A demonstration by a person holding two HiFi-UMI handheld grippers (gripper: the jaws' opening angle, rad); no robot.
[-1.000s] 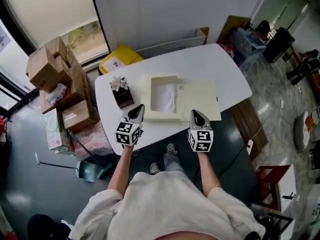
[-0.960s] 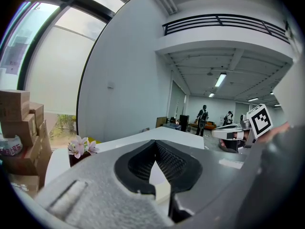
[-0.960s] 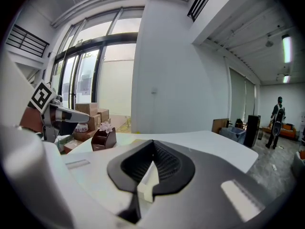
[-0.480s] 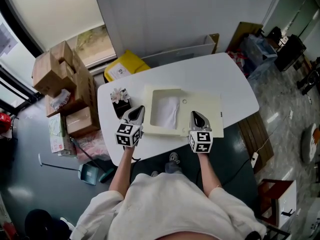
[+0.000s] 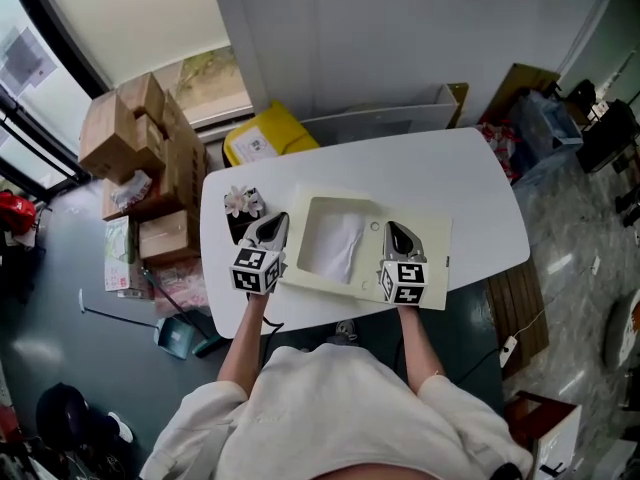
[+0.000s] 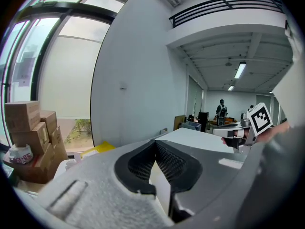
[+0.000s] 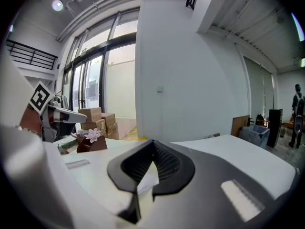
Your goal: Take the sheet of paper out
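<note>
A cream folder [image 5: 425, 248] lies flat on the white table [image 5: 470, 183]. A white sheet of paper [image 5: 338, 245] rests in its open rectangular pocket. In the head view my left gripper [image 5: 272, 221] is at the folder's left edge, beside the pocket, with its jaws together and nothing between them. My right gripper [image 5: 394, 231] hovers over the folder just right of the pocket, also shut and empty. In the left gripper view the dark pads [image 6: 167, 159] meet at their tips. The right gripper view shows the same closed pads [image 7: 164, 161] above the pale folder.
A small dark box with a flower [image 5: 241, 211] stands on the table left of the folder. Stacked cardboard boxes [image 5: 140, 148], a yellow bin [image 5: 265, 133] and a dustpan [image 5: 176, 335] are on the floor at the left. A wooden bench [image 5: 515, 303] stands to the right.
Both grippers have moved forward from the table's near edge to the folder, on either side of the pocket. Their jaws have stayed shut.
</note>
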